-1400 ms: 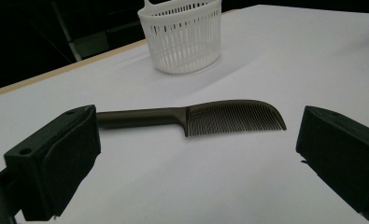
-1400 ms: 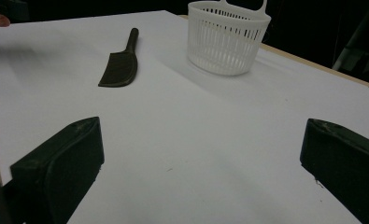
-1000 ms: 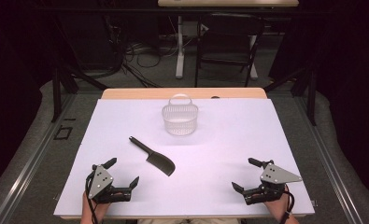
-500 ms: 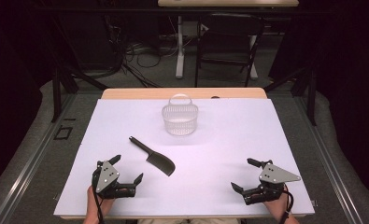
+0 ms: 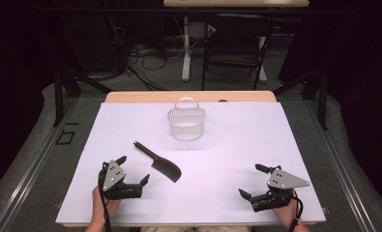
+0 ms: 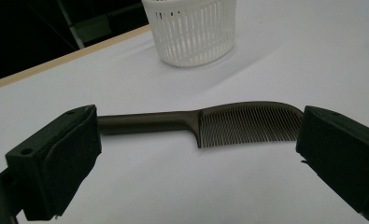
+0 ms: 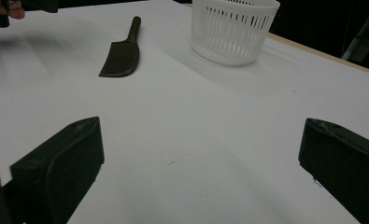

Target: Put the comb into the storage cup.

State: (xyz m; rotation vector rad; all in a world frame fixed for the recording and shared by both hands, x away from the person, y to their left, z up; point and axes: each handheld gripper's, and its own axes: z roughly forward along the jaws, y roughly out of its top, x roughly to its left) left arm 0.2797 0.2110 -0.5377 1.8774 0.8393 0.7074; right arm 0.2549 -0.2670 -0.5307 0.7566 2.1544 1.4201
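A dark comb (image 5: 158, 162) with a long handle lies flat on the white table (image 5: 237, 145), left of centre. In the left gripper view the comb (image 6: 229, 122) lies just beyond the open jaws, teeth facing me. My left gripper (image 5: 132, 170) is open near the front left edge, a short way from the comb. A white slatted basket (image 5: 186, 123) with a handle stands upright toward the back centre. My right gripper (image 5: 251, 180) rests open at the front right, nothing between its jaws. Its view shows the comb (image 7: 121, 49) and basket (image 7: 233, 30) farther off.
The table's wooden back edge (image 5: 145, 96) shows behind the white cover. Beyond it are a chair (image 5: 234, 43), a white desk leg (image 5: 185, 48) and cables on the floor. A hand (image 7: 4, 9) with the other gripper appears at the top left of the right gripper view.
My left gripper has shifted right and a little forward toward the comb. The right gripper has barely moved. Comb and basket lie as before.
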